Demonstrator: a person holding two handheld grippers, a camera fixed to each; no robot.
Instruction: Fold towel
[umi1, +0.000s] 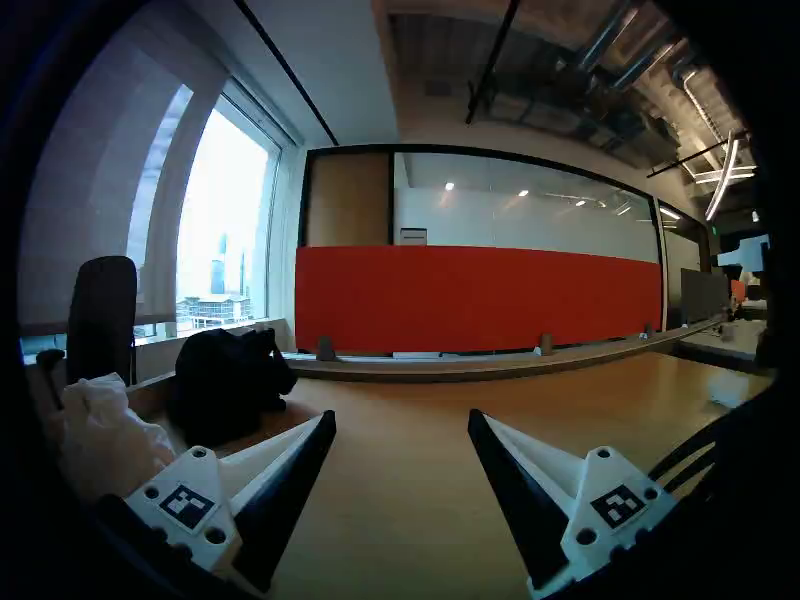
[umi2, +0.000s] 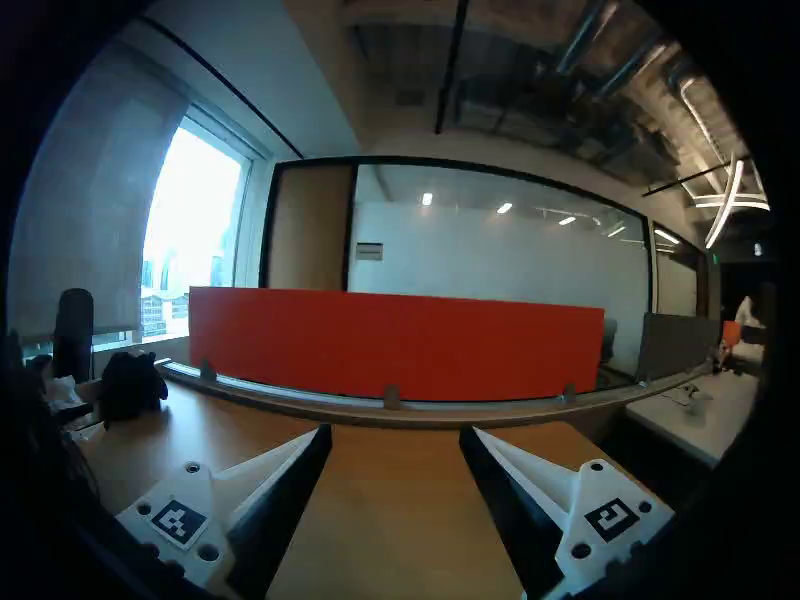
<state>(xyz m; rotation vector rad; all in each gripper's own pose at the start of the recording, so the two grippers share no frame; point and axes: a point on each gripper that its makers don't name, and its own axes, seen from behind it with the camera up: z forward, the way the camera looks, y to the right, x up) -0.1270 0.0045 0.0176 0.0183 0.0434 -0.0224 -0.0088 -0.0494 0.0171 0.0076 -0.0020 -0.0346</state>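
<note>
Okay, left gripper (umi1: 400, 414) first, says the note-taker. State?

Observer: Released. Fingers spread wide, tips well apart, wooden desk (umi1: 420, 500) showing between them.

Note-taker: Towel?

Observer: White crumpled cloth (umi1: 100, 435) at the far left of the left gripper view, bunched in a heap at the desk's left end. It lies near the outer side of the finger on that side of the view, and looks apart from it (that edge is bent by the fisheye, so whether this cloth is the towel I cannot say for certain). It is not folded, and neither finger touches it.

Note-taker: Around it?

Observer: Black bag (umi1: 228, 385) just to the right of the cloth, a little farther back on the desk. Black office chair (umi1: 100, 315) behind the cloth, in front of the window (umi1: 220, 250). Red divider panel (umi1: 480, 298) along the desk's far edge.

Note-taker: Right gripper (umi2: 395, 430)?

Observer: Released too. Fingers parted, desk wood between them. In the right gripper view the bag sits small at the far left, with a patch of white just left of it, both well apart from this gripper. The red panel stands straight across the desk, with a glass wall (umi2: 500, 260) behind it.
</note>
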